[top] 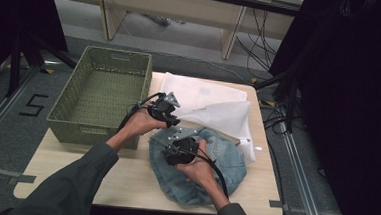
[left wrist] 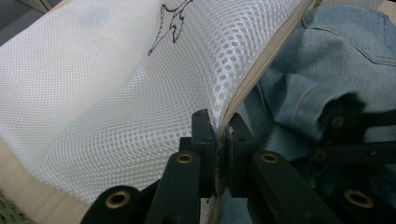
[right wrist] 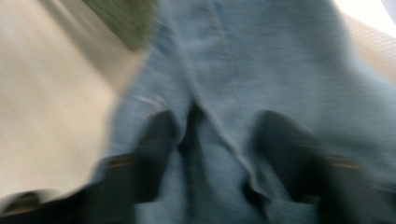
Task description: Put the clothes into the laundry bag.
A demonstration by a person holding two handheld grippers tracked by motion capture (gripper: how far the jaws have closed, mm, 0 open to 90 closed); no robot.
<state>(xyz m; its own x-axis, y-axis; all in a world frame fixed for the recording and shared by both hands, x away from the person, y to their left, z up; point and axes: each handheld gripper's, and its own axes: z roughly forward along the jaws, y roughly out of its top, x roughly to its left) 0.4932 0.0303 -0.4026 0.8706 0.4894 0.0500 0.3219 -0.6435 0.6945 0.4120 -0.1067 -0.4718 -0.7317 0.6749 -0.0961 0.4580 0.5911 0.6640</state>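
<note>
A white mesh laundry bag (top: 218,114) lies across the far right of the table, and its zipped edge (left wrist: 243,88) is lifted. My left gripper (top: 173,120) (left wrist: 218,122) is shut on that edge, the mesh pinched between its jaws. A crumpled light-blue denim garment (top: 225,159) (left wrist: 327,60) (right wrist: 261,60) lies just in front of the bag. My right gripper (top: 175,154) (right wrist: 219,126) is pushed down into the denim's left side. Its jaws stand apart with a fold of denim between them, and that view is blurred.
An empty green woven basket (top: 99,97) stands at the table's far left, close to my left hand. The wooden table (top: 124,178) has bare room at the front left. Dark stands and cables flank the table on the floor.
</note>
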